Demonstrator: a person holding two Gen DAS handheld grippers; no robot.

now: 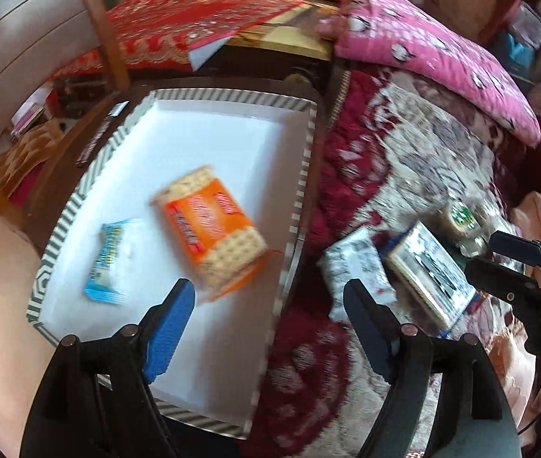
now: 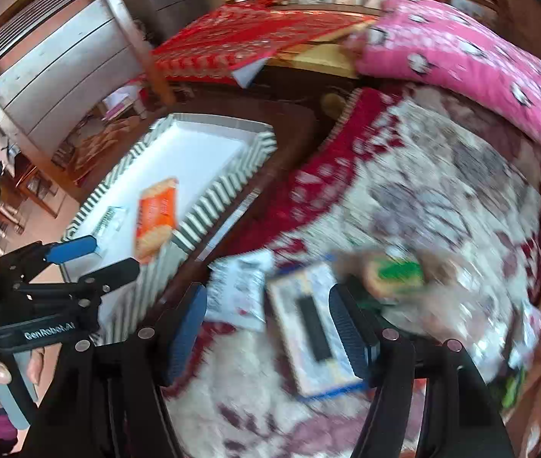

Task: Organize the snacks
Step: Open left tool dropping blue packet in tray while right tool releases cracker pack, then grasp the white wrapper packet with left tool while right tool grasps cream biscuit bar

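Lying diagonally in the striped tray (image 1: 301, 175), the orange cracker pack (image 1: 209, 229) sits beyond both wide-open, empty grippers.

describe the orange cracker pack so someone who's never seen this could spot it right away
Find the shallow white tray with the striped rim, beside the red patterned blanket. Two packs lie in it; the orange cracker pack is the larger one, with pale crackers showing at both ends, unlike the small blue-and-white packet beside it.
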